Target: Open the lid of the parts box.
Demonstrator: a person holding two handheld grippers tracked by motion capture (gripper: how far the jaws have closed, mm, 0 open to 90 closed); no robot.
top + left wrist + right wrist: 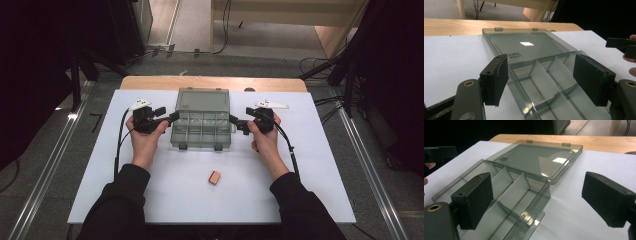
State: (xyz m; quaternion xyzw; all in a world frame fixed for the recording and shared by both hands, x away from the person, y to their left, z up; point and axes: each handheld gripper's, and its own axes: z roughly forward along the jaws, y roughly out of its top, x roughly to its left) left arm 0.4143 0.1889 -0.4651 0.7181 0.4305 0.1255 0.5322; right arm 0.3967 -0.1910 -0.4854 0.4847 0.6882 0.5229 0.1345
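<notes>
While both claws stand apart with nothing pressed between their pads, the clear plastic compartment box (202,120) lies just ahead of them on the white table (90,165), between the left gripper (172,118) and the right gripper (233,122). Its lid (529,46) is swung fully back and lies flat beyond the tray. It looks light and stiff, with thin, smooth, glossy walls, so I judge it slippery and liable to skid or flex if squeezed hard (brittle at the hinges, probably). The best hold is likely a side wall of the tray, one pad inside, one outside. Smoky grey-green and see-through, its tray (506,192) is split by dividers into empty compartments, with latches on the front edge. A small tan block (214,177) sits well behind the claws, nearer the person.
</notes>
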